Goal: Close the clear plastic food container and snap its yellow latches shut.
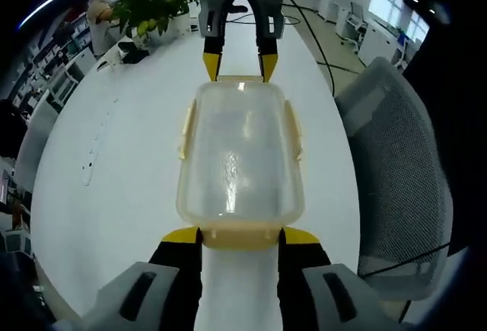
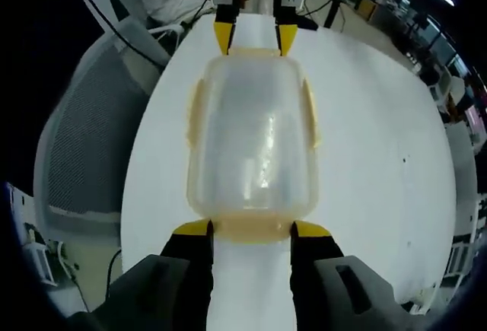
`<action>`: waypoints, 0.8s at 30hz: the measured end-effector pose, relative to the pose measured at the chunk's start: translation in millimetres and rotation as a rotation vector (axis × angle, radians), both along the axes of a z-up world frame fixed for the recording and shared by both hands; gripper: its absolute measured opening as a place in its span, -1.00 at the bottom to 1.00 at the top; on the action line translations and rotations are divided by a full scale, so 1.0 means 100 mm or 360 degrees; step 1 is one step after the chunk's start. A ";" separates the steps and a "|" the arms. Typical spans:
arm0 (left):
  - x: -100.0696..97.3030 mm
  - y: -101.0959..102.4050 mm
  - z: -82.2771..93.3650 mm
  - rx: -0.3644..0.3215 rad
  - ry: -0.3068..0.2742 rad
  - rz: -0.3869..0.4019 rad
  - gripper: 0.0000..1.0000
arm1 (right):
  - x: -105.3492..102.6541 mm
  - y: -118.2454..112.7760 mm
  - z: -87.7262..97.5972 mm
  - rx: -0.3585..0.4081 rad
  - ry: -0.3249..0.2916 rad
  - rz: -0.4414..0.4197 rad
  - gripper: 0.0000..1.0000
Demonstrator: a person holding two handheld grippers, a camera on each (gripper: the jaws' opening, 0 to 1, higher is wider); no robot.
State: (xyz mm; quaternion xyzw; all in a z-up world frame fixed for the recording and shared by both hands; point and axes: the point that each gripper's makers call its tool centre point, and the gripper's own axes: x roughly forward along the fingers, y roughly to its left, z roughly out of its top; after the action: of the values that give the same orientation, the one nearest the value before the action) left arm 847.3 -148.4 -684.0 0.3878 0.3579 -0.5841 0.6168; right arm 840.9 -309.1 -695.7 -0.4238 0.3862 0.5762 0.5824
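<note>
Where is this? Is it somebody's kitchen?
Probably not a kitchen; it looks like an office or lab. The food container sits on a long white table, with a grey mesh office chair beside it, a potted plant at the far end, and more desks behind.

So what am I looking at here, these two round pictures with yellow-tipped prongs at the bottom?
There is no robot: a person holds a two-fingered gripper in each hand, each carrying a fisheye camera. The left gripper view looks along the left gripper; the right gripper view looks along the right gripper. They face each other across a white table, so each also sees the other beyond. Between them lies a clear plastic food container, lid on, with yellow latches on its sides. Each gripper's fingers sit at one end latch. A mesh chair stands alongside.
</note>
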 end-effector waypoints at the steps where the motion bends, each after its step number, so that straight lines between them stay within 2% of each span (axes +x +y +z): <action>1: 0.00 -0.01 0.00 -0.0002 0.0003 0.0000 -0.35 | 0.00 -0.01 0.00 -0.0003 0.0004 -0.0001 -0.29; 24: -0.01 -0.30 -0.21 -0.0023 0.0046 0.0020 -0.35 | 0.02 -0.32 -0.20 -0.0154 0.0042 0.0014 -0.28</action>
State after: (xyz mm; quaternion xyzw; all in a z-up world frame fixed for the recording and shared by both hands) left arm 846.3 -178.7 -704.9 0.3726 0.3650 -0.5882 0.6181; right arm 843.1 -341.1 -715.4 -0.4456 0.4195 0.5649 0.5536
